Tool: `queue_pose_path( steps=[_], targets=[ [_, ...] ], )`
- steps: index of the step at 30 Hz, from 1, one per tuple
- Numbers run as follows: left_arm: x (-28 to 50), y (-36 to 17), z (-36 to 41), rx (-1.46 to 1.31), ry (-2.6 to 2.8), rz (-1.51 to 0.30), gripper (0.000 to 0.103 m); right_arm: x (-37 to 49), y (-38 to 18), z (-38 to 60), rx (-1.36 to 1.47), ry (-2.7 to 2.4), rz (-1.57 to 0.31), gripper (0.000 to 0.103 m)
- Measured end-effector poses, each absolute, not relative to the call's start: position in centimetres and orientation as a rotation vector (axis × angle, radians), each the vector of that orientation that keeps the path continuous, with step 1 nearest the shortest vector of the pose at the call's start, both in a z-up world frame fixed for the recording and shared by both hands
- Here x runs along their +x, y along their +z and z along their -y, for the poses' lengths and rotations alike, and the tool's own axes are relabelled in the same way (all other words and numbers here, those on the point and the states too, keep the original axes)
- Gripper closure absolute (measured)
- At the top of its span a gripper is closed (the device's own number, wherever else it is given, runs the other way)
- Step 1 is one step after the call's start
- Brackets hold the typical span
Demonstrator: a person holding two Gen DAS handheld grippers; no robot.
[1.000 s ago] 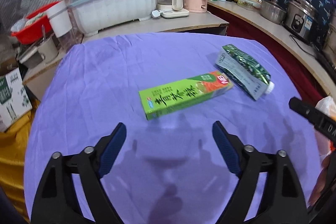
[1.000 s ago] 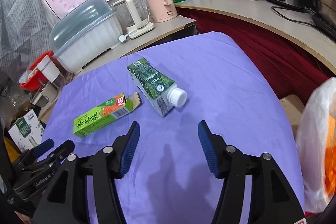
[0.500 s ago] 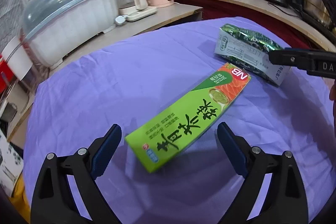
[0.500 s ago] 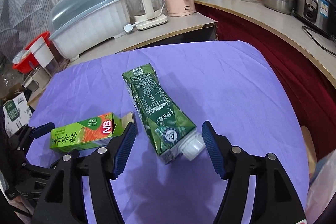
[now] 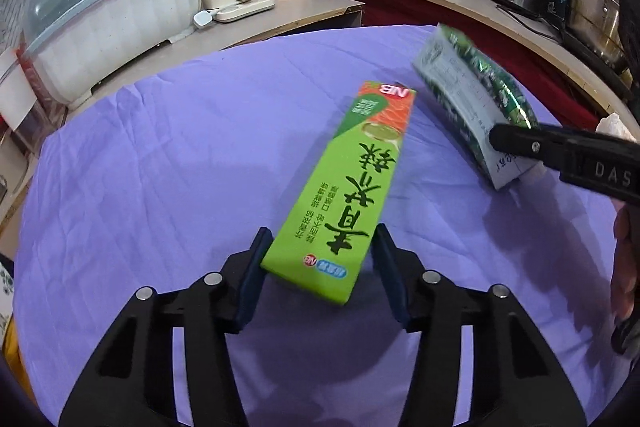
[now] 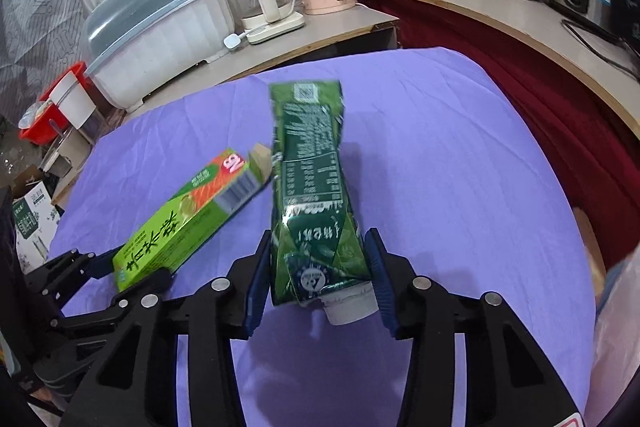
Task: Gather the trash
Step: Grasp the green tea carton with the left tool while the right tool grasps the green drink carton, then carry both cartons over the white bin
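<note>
Between your left gripper (image 5: 318,269) pads: green box (image 5: 344,187), jaws just closing | right gripper (image 6: 318,277) clamping carton (image 6: 312,195) | squeeze gently, lift level

Two cartons, a light green box (image 5: 344,203) and a dark green carton (image 6: 312,195); two kettles.

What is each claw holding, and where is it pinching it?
Left claw pinches the light green box by its near end. Right claw pinches the dark green carton by its cap end.
</note>
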State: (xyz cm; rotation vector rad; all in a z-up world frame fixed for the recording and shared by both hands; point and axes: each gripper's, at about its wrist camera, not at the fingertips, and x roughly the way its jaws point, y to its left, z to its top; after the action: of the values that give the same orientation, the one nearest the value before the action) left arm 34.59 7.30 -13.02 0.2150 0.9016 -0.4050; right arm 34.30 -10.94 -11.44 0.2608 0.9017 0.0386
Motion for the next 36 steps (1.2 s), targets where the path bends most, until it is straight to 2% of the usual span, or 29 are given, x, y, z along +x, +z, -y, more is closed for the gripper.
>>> queue_pose_path(
  steps=[6, 9, 22, 25, 30, 33, 34, 36],
  targets=[
    [30.8, -12.3, -5.1, 0.156, -0.382, -0.906, 0.059, 29.3, -11.5, 11.8, 0.290, 0.013, -0.912, 0.060],
    [28.7, -12.0, -3.8, 0.121, -0.392, -0.918, 0.065, 26.7, -11.5, 12.8, 0.324, -0.001, -0.914, 0.060],
    [23.3, -12.0, -1.3, 0.021, -0.352, -0.951, 0.064, 17.5, -11.8, 16.7, 0.421, -0.042, -0.909, 0.060],
    [23.1, -11.7, -0.9, 0.030, -0.312, -0.932, 0.042, 16.8, -12.0, 17.1, 0.433, -0.038, -0.909, 0.060],
    [23.9, -11.6, 0.3, 0.045, -0.287, -0.933, 0.042, 16.5, -12.3, 17.5, 0.452, -0.028, -0.904, 0.060],
    [24.4, -12.1, 1.0, 0.063, -0.283, -0.966, 0.052, 16.5, -12.3, 17.6, 0.458, -0.024, -0.902, 0.060],
    [24.5, -12.3, 1.2, 0.062, -0.289, -0.982, 0.061, 16.5, -12.3, 17.6, 0.460, -0.023, -0.901, 0.060],
    [24.4, -12.5, 1.4, 0.060, -0.287, -0.995, 0.063, 16.5, -12.3, 17.7, 0.466, -0.021, -0.900, 0.060]
  ],
)
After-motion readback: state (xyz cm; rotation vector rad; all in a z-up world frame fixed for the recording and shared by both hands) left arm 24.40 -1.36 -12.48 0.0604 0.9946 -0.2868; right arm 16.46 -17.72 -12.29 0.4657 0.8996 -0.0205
